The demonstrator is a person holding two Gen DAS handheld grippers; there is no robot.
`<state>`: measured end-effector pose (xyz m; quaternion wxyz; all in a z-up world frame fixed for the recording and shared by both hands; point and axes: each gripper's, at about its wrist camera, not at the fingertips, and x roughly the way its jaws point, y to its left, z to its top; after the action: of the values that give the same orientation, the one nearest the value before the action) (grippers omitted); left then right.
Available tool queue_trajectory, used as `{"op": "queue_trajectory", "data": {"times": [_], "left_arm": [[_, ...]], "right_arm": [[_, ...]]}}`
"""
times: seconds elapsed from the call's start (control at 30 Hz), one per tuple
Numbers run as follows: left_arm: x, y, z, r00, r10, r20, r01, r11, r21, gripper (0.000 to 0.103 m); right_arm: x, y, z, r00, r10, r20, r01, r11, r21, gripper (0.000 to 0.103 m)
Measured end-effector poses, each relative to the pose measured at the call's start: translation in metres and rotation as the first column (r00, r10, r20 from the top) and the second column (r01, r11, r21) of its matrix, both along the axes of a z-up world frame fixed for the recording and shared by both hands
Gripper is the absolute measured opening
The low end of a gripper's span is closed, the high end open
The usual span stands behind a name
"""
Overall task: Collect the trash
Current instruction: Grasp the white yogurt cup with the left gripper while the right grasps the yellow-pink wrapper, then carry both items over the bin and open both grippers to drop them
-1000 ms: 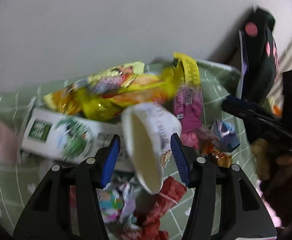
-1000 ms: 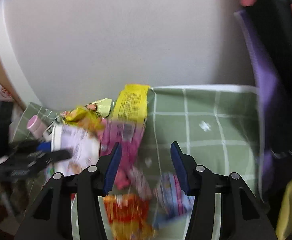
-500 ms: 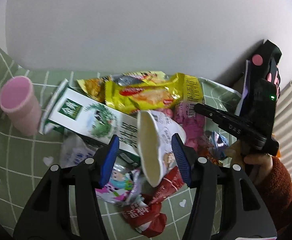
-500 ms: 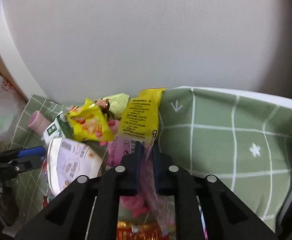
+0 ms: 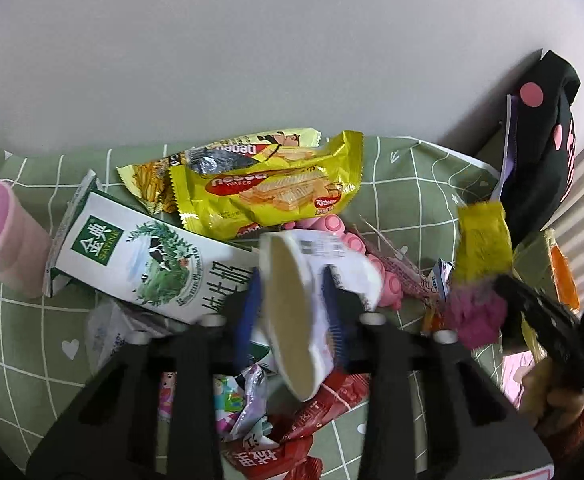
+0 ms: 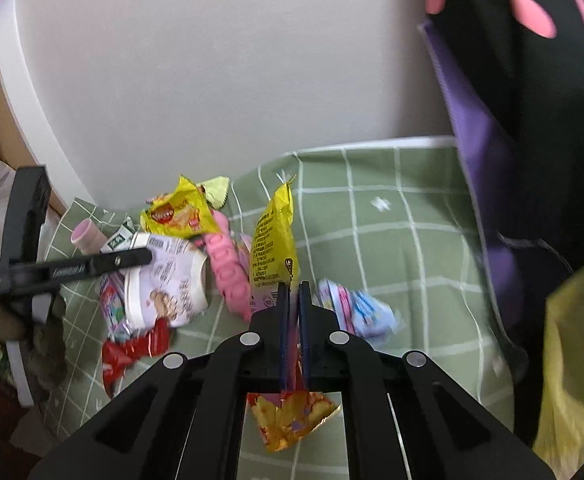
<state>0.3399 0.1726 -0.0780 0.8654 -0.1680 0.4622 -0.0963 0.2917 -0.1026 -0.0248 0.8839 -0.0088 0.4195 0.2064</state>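
In the left wrist view a white paper cup [image 5: 292, 308] lies on its side over the trash pile, mouth towards the camera. My left gripper [image 5: 292, 292] is closing on it; both blue pads press its wall and the cup looks squashed. The right wrist view shows the same cup [image 6: 168, 284] with the left gripper's finger [image 6: 124, 260] across it. My right gripper [image 6: 293, 286] is shut on a long yellow-and-pink wrapper [image 6: 272, 248], which stands up from its tips above the cloth. From the left wrist view that wrapper [image 5: 479, 240] hangs at the right gripper [image 5: 507, 286].
A green checked cloth [image 5: 403, 184] covers the table against a white wall. On it lie a milk carton [image 5: 140, 268], a pink cup [image 5: 0, 236], a yellow wafer wrapper [image 5: 268, 196] and red wrappers [image 5: 268, 452]. A black bag with pink dots [image 6: 531, 120] stands at the right.
The left jaws narrowed from wide apart onto the cup. The right gripper shut on the yellow-and-pink wrapper and lifted it off the pile, away to the right.
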Motion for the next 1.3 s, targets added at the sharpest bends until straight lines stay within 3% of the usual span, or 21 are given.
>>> {"op": "queue_trajectory", "data": {"times": [0.43,0.47,0.53,0.57,0.6,0.77,0.93,0.97,1.0,1.03,1.13,1.3], "left_arm": [[-0.022,-0.041,0.03,0.989,-0.12,0.09,0.125,0.991,-0.047,0.024],[-0.025,-0.045,0.032,0.987,-0.13,0.094,0.134,0.99,-0.04,0.024],[-0.028,-0.05,0.034,0.985,-0.14,0.103,0.143,0.989,-0.031,0.024],[-0.028,-0.051,0.035,0.984,-0.142,0.106,0.146,0.989,-0.028,0.024],[-0.029,-0.053,0.036,0.984,-0.144,0.108,0.148,0.989,-0.026,0.024],[-0.031,-0.052,0.036,0.984,-0.143,0.11,0.146,0.989,-0.015,0.024],[-0.032,-0.048,0.035,0.986,-0.134,0.104,0.135,0.991,-0.01,0.024],[-0.033,-0.048,0.035,0.985,-0.133,0.107,0.134,0.991,-0.006,0.024],[-0.034,-0.047,0.037,0.985,-0.132,0.111,0.132,0.991,0.001,0.024],[-0.036,-0.047,0.039,0.984,-0.132,0.118,0.131,0.991,0.01,0.024],[-0.04,-0.048,0.047,0.98,-0.132,0.146,0.129,0.991,0.03,0.024],[-0.045,-0.059,0.074,0.963,-0.163,0.215,0.156,0.987,0.048,0.024]], "right_arm": [[-0.042,-0.037,-0.018,0.992,-0.112,-0.061,0.112,0.994,-0.002,0.007],[-0.042,-0.039,-0.021,0.991,-0.117,-0.068,0.118,0.993,0.012,0.01],[-0.042,-0.038,-0.028,0.99,-0.117,-0.077,0.119,0.993,0.026,0.028],[-0.042,-0.035,-0.031,0.99,-0.114,-0.087,0.117,0.993,0.03,0.042],[-0.042,-0.035,-0.035,0.989,-0.106,-0.106,0.112,0.992,0.05,0.045],[-0.041,-0.03,-0.048,0.983,-0.095,-0.155,0.108,0.991,0.075,0.045],[-0.02,-0.031,-0.054,0.985,-0.099,-0.143,0.116,0.987,0.112,0.045],[-0.014,-0.032,-0.056,0.984,-0.098,-0.148,0.115,0.987,0.111,0.042],[-0.008,-0.031,-0.056,0.984,-0.081,-0.16,0.1,0.988,0.118,0.024],[-0.006,-0.029,-0.054,0.985,-0.06,-0.164,0.079,0.99,0.117,0.017],[-0.01,-0.023,-0.044,0.993,-0.043,-0.113,0.05,0.997,0.058,0.01],[-0.027,-0.034,-0.016,0.996,-0.083,-0.036,0.084,0.995,0.054,0.009]]}}
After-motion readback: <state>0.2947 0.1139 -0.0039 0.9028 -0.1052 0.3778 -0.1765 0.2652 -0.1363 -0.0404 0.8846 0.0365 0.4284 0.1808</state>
